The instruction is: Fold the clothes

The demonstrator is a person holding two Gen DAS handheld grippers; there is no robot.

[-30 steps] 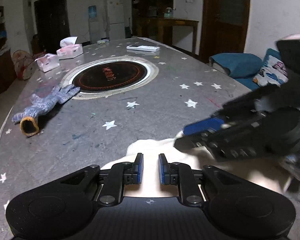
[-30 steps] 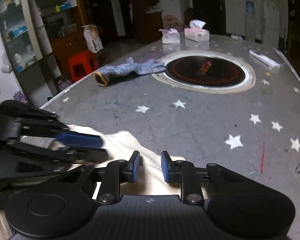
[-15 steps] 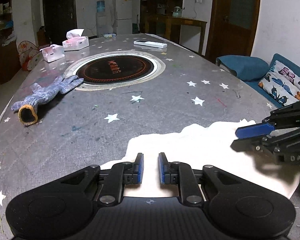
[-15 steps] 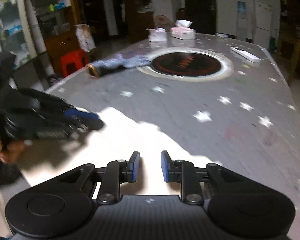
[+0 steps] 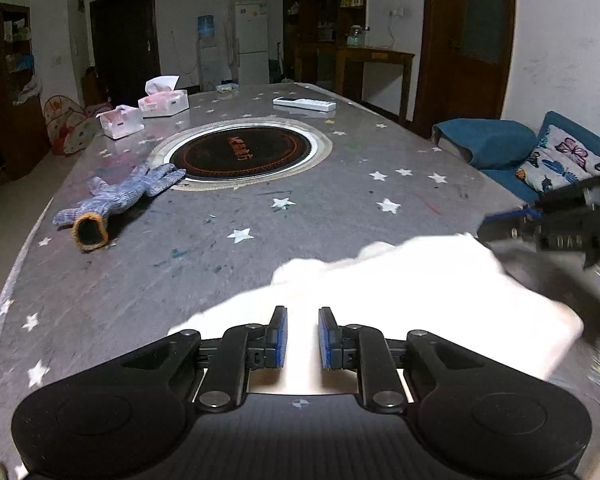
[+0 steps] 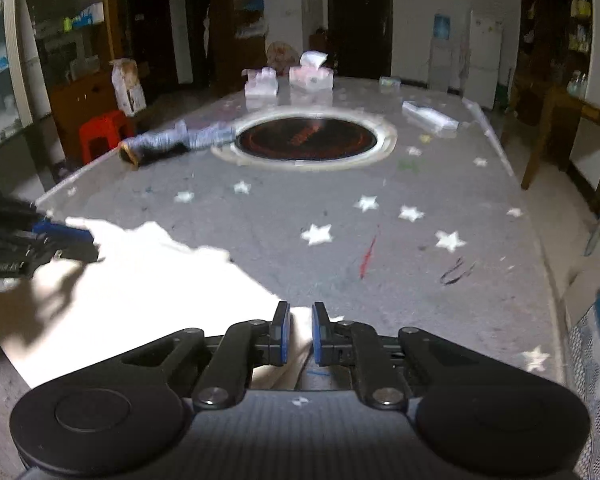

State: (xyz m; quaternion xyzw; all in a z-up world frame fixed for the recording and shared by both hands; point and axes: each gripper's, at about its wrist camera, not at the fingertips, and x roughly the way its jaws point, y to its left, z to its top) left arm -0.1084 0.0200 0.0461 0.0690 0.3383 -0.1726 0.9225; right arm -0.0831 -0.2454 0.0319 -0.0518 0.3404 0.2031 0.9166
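Note:
A white garment (image 5: 400, 280) lies spread on the near end of the grey star-patterned table (image 5: 320, 208); it also shows in the right wrist view (image 6: 120, 280). My left gripper (image 5: 301, 338) holds a narrow gap with white cloth between its blue pads. My right gripper (image 6: 300, 334) holds a narrow gap with a fold of the cloth between its pads. Each gripper shows at the other view's edge, the right one (image 5: 560, 224) at the garment's right end and the left one (image 6: 32, 236) at its left end.
A blue knitted glove (image 5: 116, 200) lies left of the round black hotplate (image 5: 244, 152). Two tissue boxes (image 5: 140, 114) and a white remote (image 5: 304, 103) sit at the far end. A blue sofa with a butterfly pillow (image 5: 560, 156) stands to the right.
The two grippers have moved apart, and the white garment is stretched wider between them. The right wrist view has swung to the right across the table.

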